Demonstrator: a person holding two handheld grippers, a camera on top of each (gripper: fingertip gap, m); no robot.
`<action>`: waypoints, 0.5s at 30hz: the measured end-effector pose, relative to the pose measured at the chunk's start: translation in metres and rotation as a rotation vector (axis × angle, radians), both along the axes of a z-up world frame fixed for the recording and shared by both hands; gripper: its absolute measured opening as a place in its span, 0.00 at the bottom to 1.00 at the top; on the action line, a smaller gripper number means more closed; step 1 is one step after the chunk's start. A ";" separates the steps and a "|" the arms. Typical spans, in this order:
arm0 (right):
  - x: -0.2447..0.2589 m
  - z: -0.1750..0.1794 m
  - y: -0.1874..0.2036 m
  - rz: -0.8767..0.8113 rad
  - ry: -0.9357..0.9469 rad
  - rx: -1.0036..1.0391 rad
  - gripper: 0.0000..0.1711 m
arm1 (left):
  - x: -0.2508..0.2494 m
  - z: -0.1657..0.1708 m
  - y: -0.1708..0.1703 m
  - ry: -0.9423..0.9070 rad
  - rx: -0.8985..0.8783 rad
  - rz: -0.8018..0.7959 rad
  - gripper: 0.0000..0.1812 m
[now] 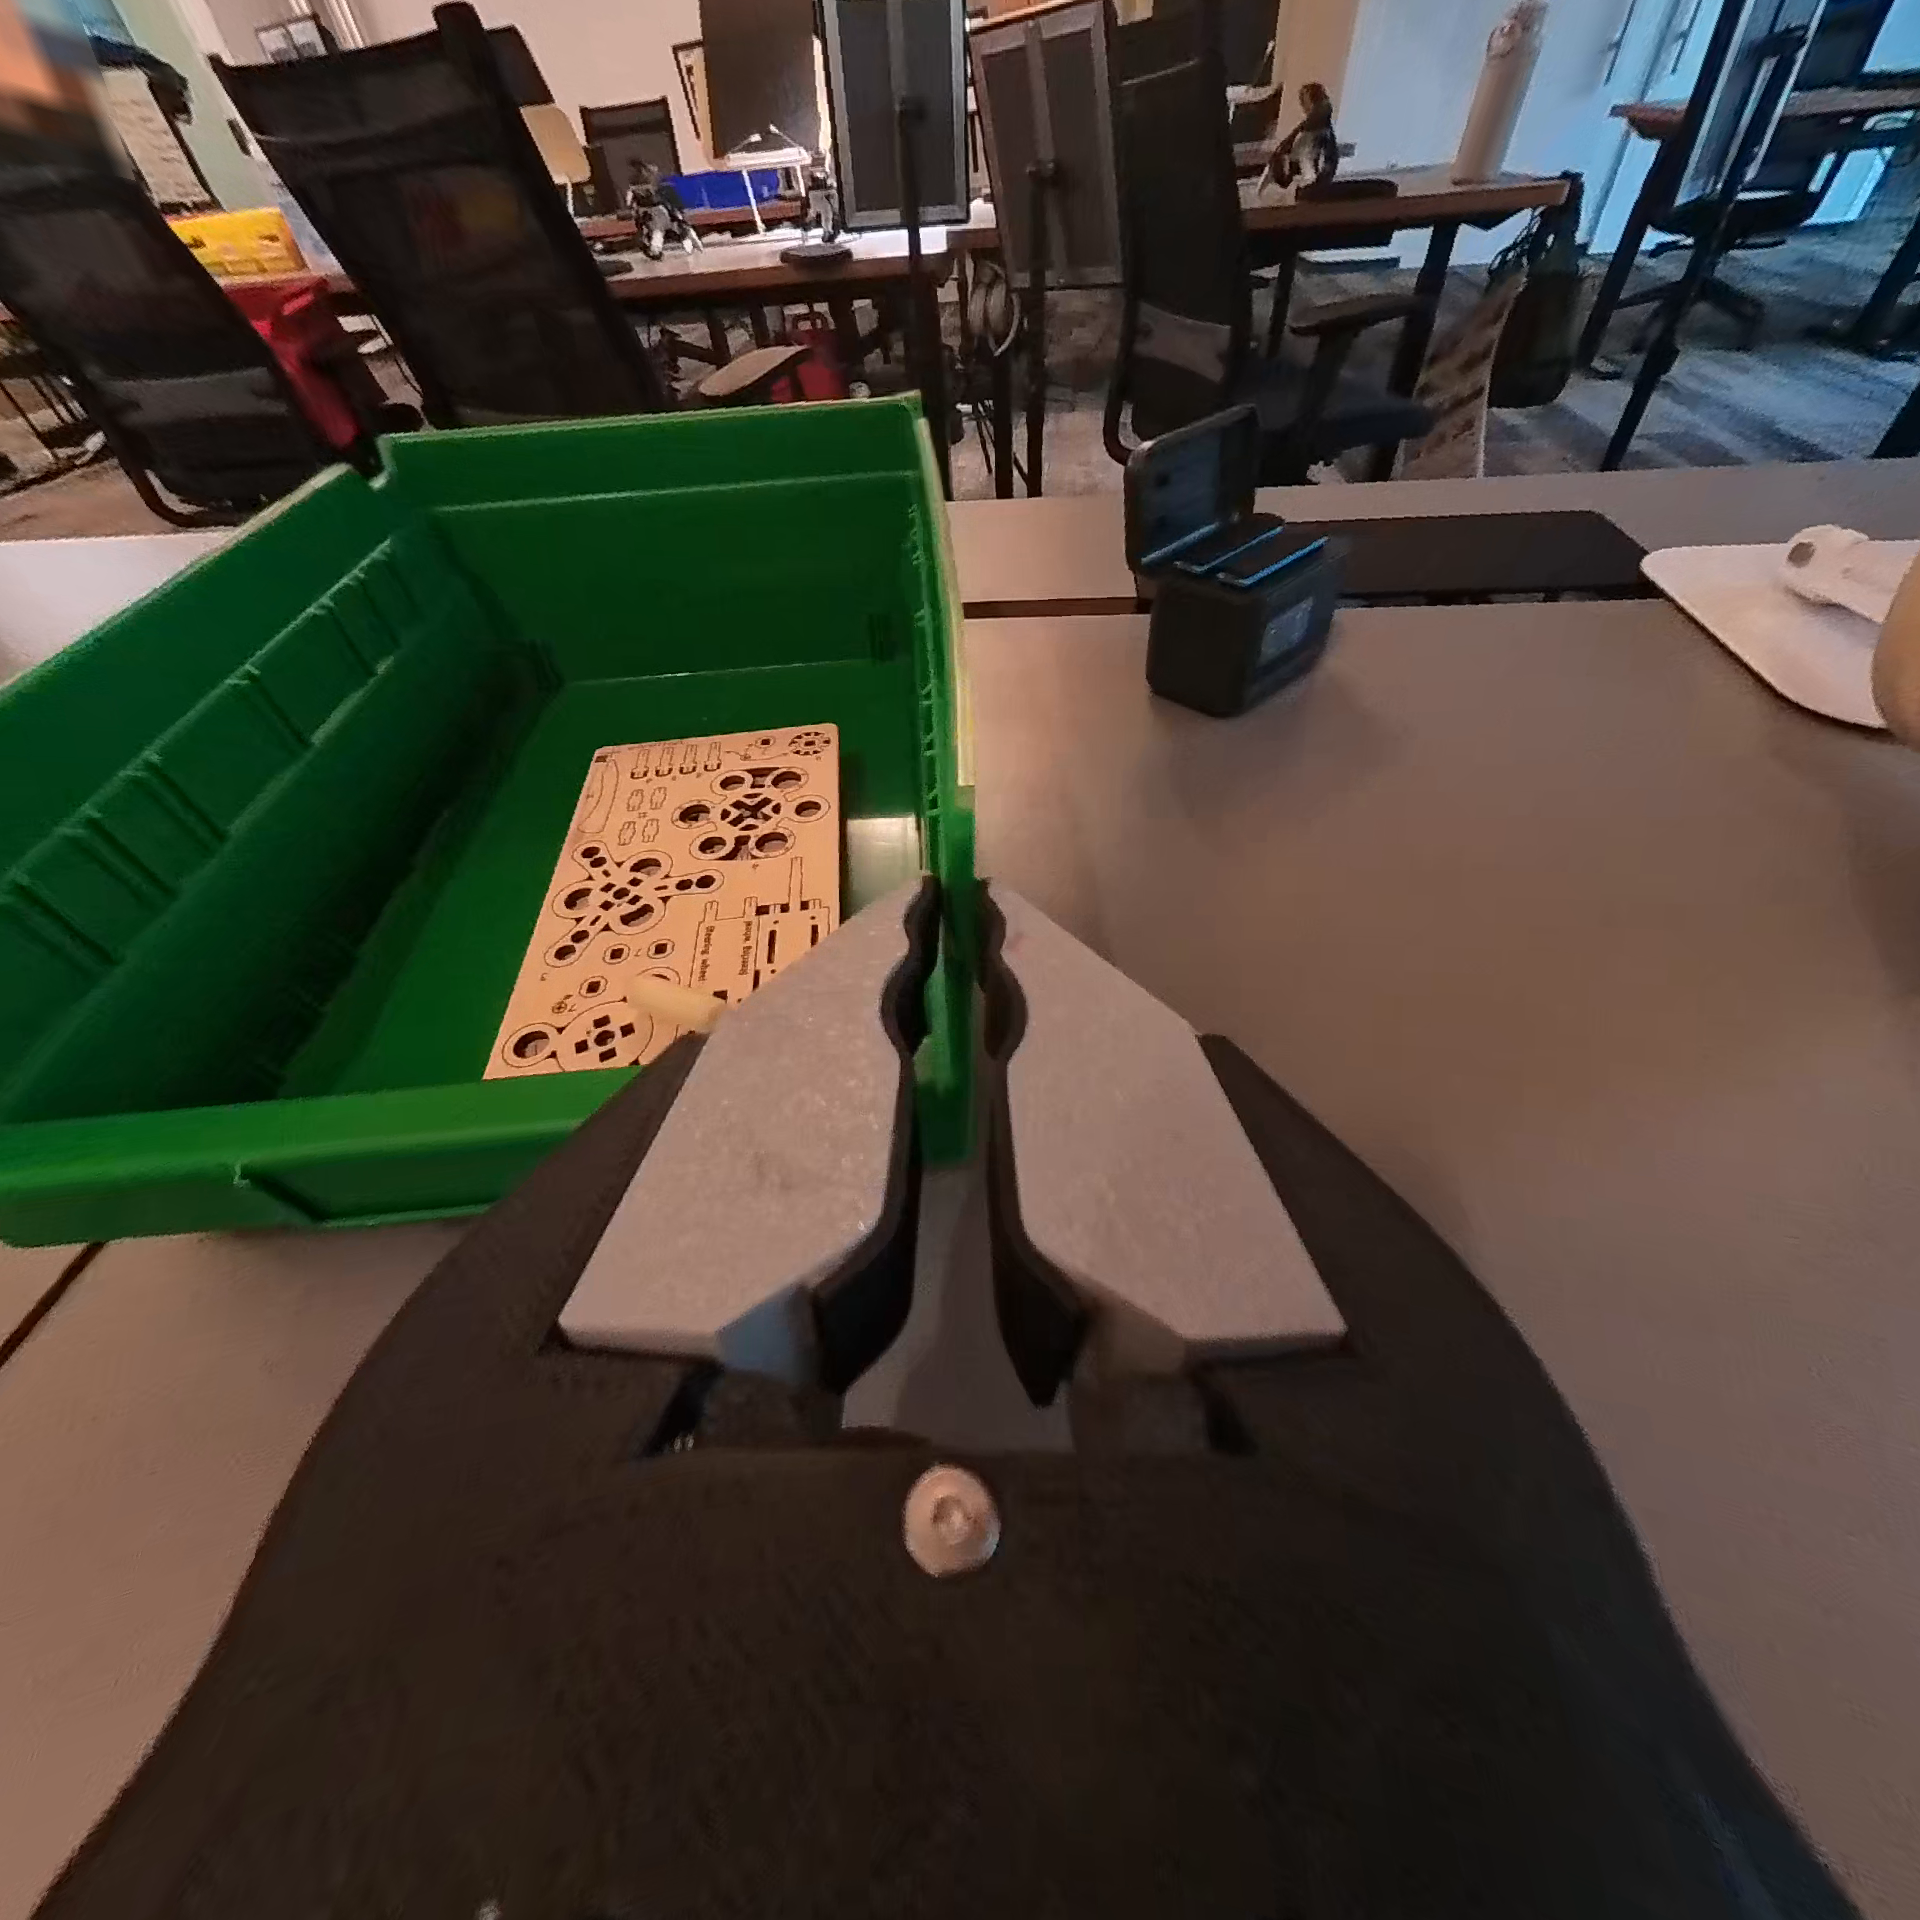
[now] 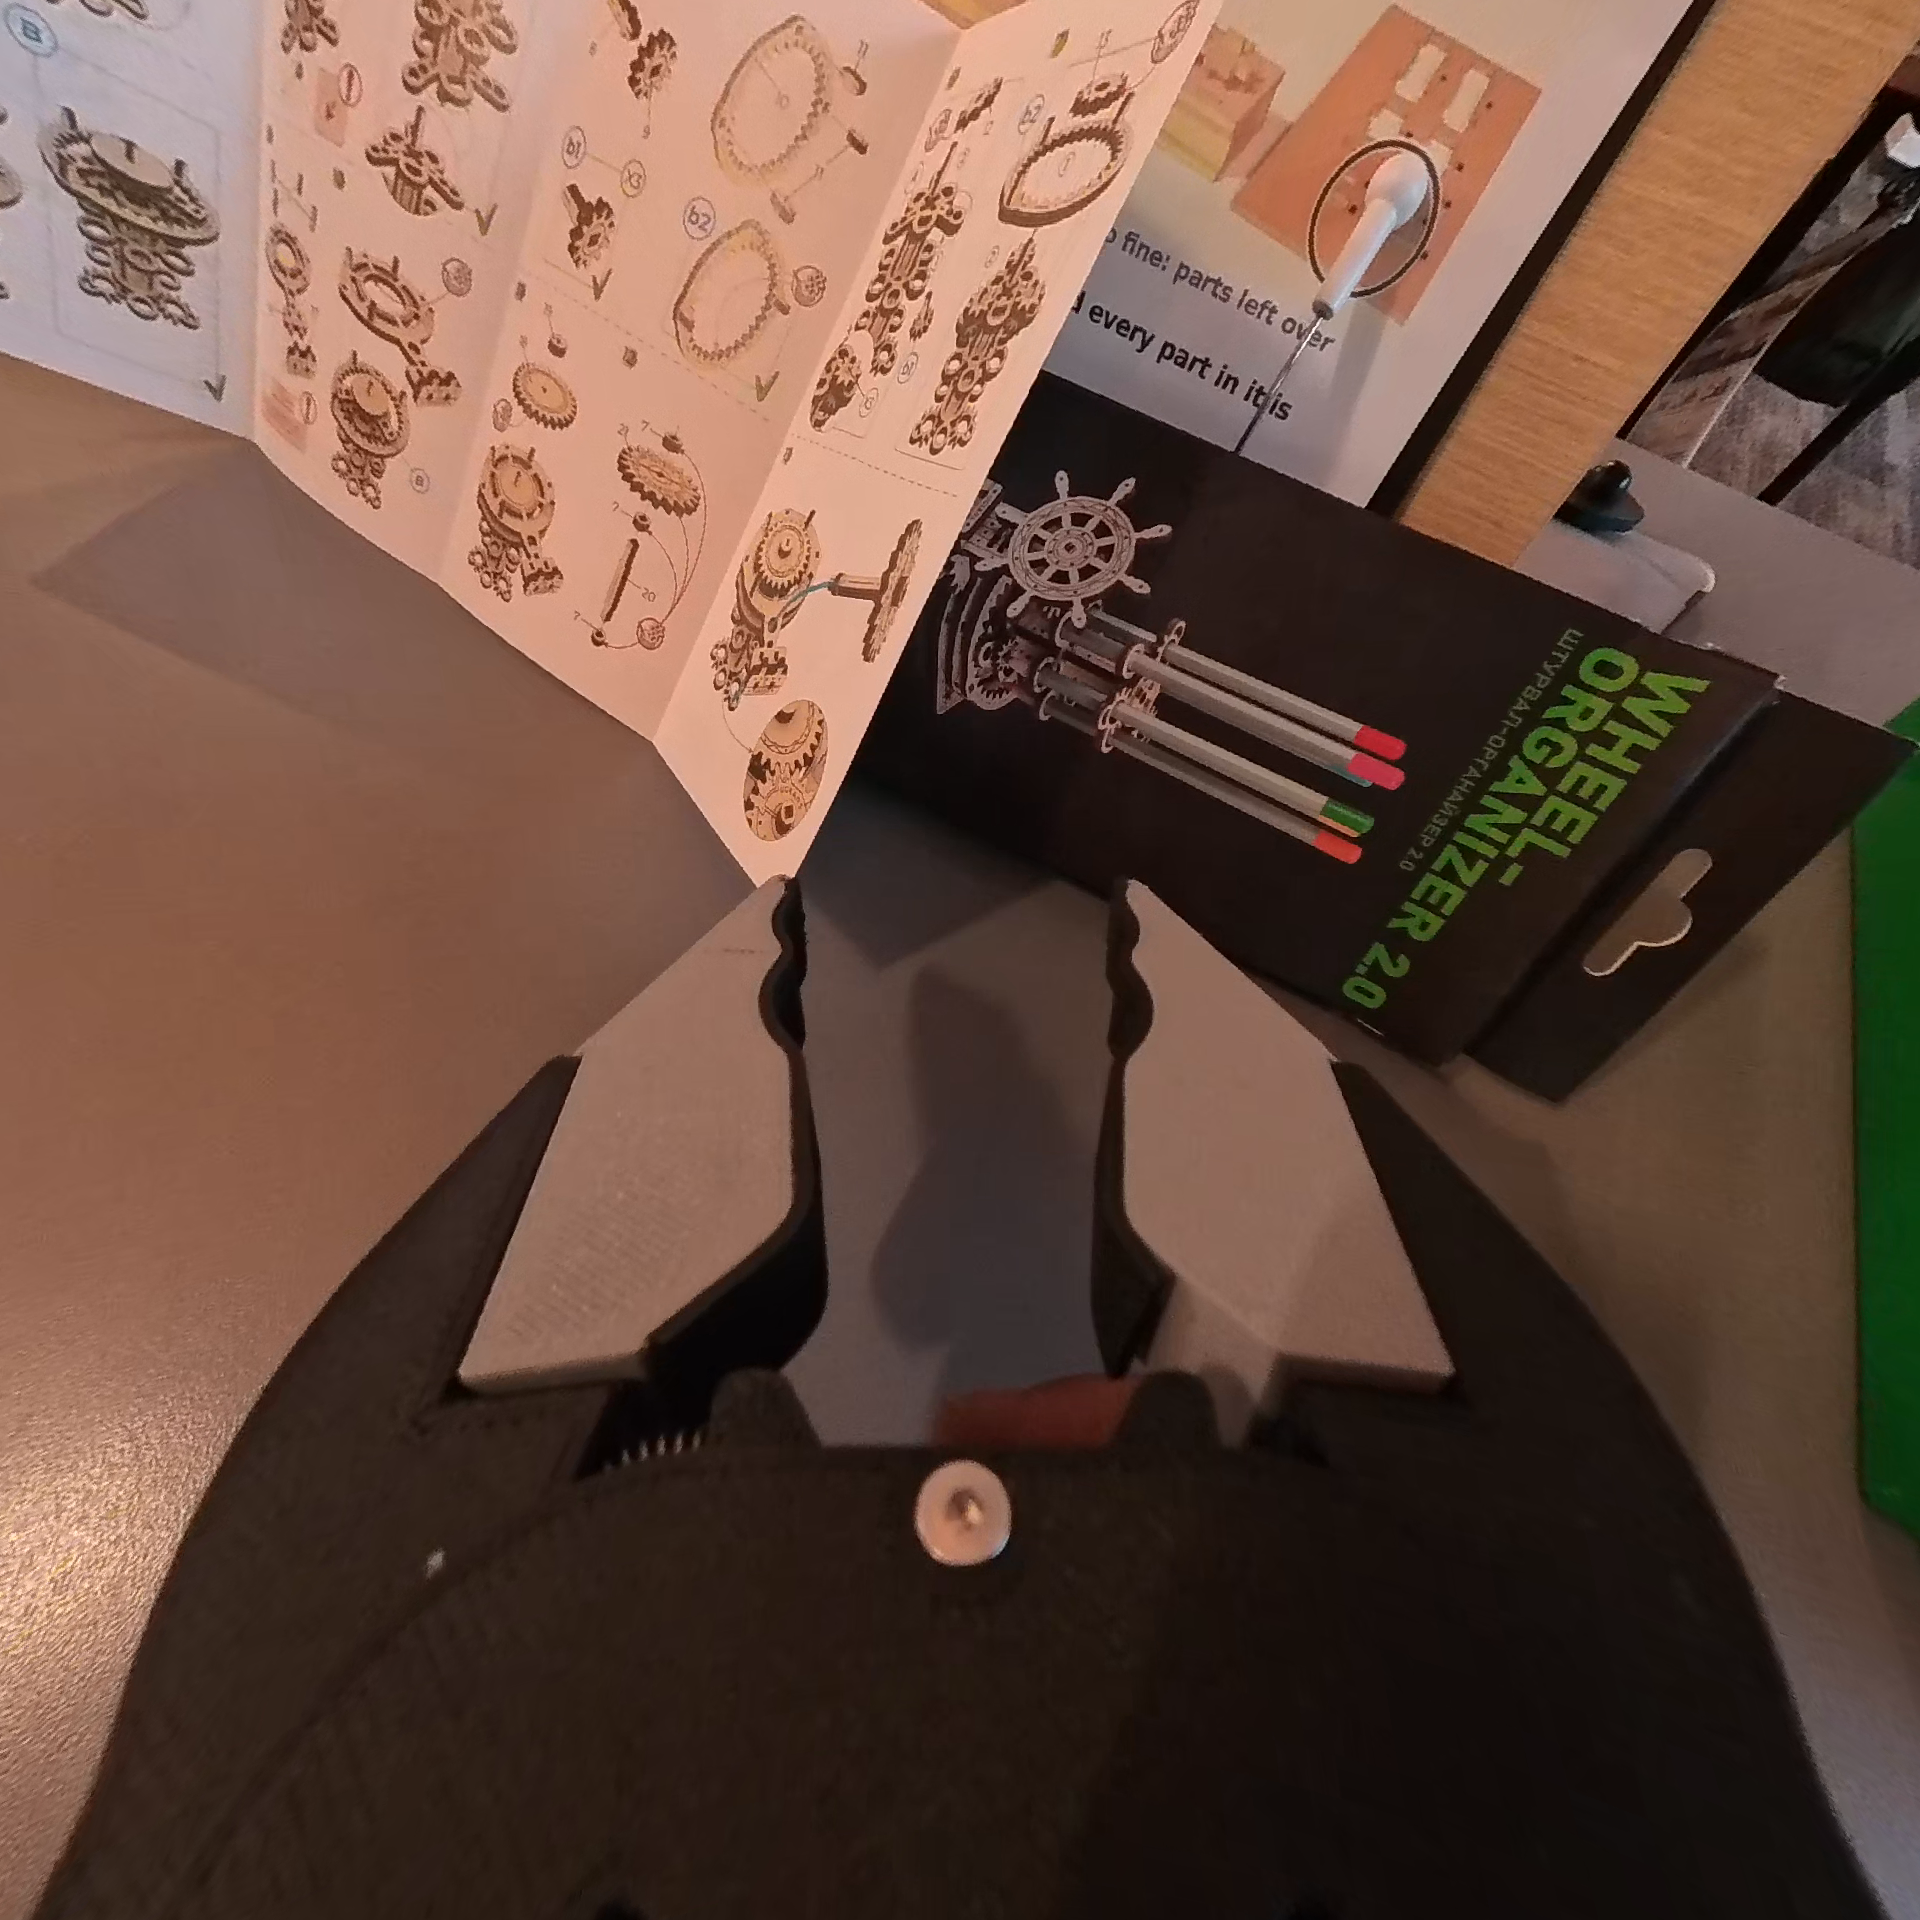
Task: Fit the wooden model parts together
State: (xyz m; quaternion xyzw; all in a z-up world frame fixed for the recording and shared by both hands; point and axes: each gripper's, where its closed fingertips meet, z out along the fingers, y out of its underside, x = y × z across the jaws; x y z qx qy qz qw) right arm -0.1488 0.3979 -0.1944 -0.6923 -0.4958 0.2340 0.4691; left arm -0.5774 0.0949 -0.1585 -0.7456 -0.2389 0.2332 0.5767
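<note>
A pale wooden parts sheet with laser-cut pieces lies flat on the floor of a green plastic bin. A small pale peg rests on the sheet near its front edge. My left gripper stands at the bin's front right corner, and its jaws are closed on the bin's right wall, which shows green between the fingers. My right gripper is open and empty, low over the grey table. It faces a folded instruction sheet and a black kit box.
A small black case with its lid up stands right of the bin. A white pad lies at the far right. Office chairs and desks stand behind the table. A green edge of the bin shows at the right of the right wrist view. To the small black case: left tips about 20 centimetres, right tips about 45 centimetres.
</note>
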 end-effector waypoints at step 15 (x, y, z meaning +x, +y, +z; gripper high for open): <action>0.000 0.000 0.001 -0.005 0.004 -0.002 0.32 | 0.036 0.000 -0.002 0.036 -0.024 -0.028 0.01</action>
